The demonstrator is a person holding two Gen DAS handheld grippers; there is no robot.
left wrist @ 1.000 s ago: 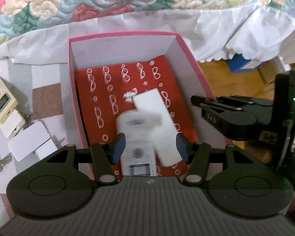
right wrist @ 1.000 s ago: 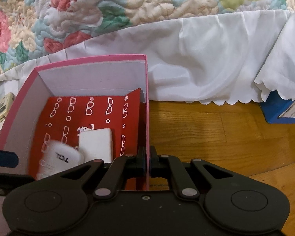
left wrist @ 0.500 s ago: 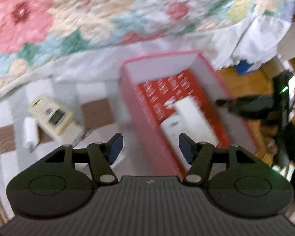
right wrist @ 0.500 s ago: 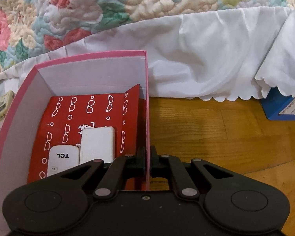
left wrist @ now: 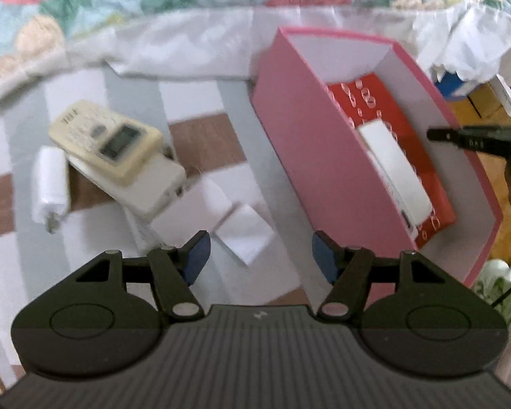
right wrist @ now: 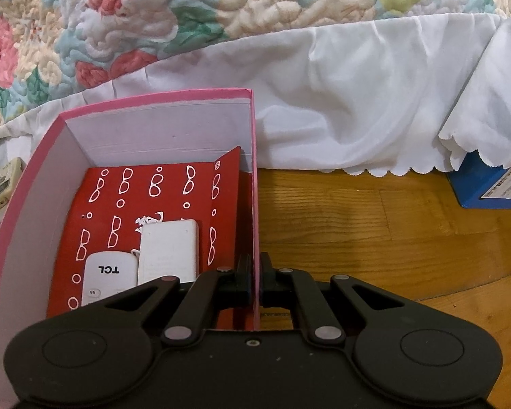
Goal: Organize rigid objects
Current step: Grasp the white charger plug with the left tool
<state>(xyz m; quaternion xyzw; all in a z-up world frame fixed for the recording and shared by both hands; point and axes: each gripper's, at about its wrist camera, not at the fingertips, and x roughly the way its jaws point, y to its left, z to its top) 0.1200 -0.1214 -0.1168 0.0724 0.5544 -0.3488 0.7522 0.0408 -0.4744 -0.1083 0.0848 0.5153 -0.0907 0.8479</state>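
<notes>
Left wrist view: left claw (left wrist: 258, 255) empty, jaws opening, over white cards (left wrist: 218, 220) on checked mat; cream remote control (left wrist: 105, 141) and white charger plug (left wrist: 49, 189) lie upper left, pink cardboard box (left wrist: 310, 156) right.

Right wrist view: right claw (right wrist: 254, 281) clenched on the box wall (right wrist: 254, 204); white TCL remote (right wrist: 109, 277) and white power bank (right wrist: 169, 252) inside, left of claw.

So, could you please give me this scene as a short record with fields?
container: pink cardboard box with red patterned lining
in box: white TCL remote; white rectangular power bank, side by side
outside box: cream remote with display; white plug adapter; white cards
left gripper: jaws opening, nothing between them
right gripper: jaws shut on box wall
</notes>
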